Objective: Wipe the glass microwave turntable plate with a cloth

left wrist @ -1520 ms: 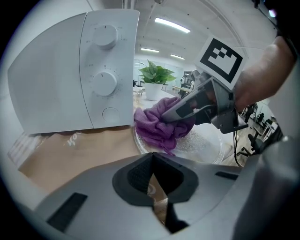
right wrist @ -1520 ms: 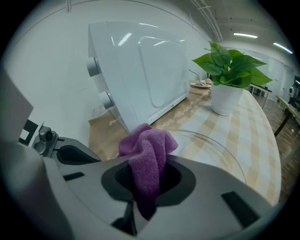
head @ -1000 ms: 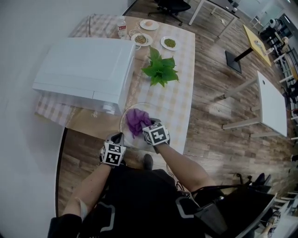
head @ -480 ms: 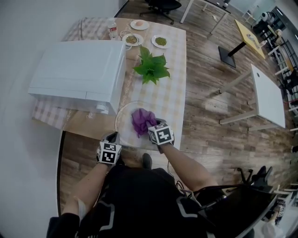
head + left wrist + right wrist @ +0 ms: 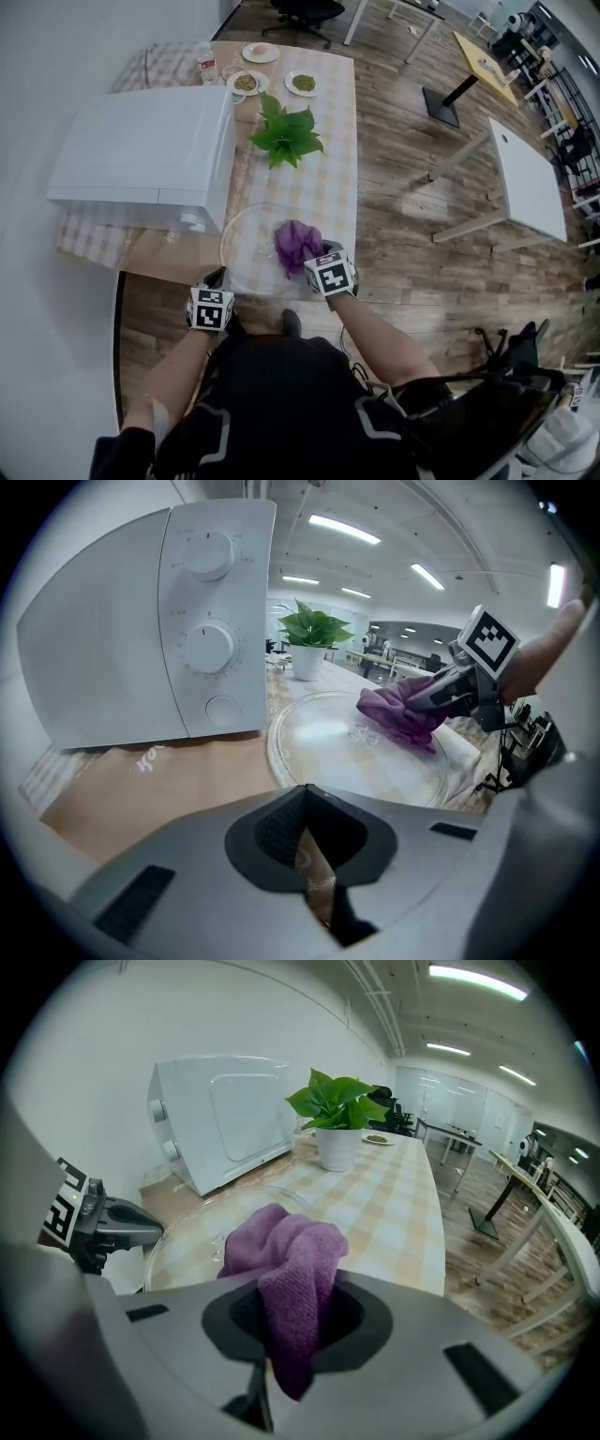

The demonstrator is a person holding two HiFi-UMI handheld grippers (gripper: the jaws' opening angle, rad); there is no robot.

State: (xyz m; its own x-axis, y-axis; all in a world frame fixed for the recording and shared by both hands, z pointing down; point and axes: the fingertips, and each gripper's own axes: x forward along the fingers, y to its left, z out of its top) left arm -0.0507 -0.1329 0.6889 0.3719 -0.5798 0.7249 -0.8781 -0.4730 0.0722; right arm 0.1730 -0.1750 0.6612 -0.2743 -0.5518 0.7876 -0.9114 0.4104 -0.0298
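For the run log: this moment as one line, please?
right gripper: shut on cloth, on plate | left gripper: shut, at plate rim

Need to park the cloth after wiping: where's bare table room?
Free: checked tablecloth between potted plant and glass turntable plate; brown strip between microwave and the table's near edge. Crowded: far end, with small dishes and bottle.

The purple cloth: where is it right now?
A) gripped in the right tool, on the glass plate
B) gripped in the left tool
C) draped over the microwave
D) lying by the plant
A: the right tool is shut on the cloth, which rests on the plate.
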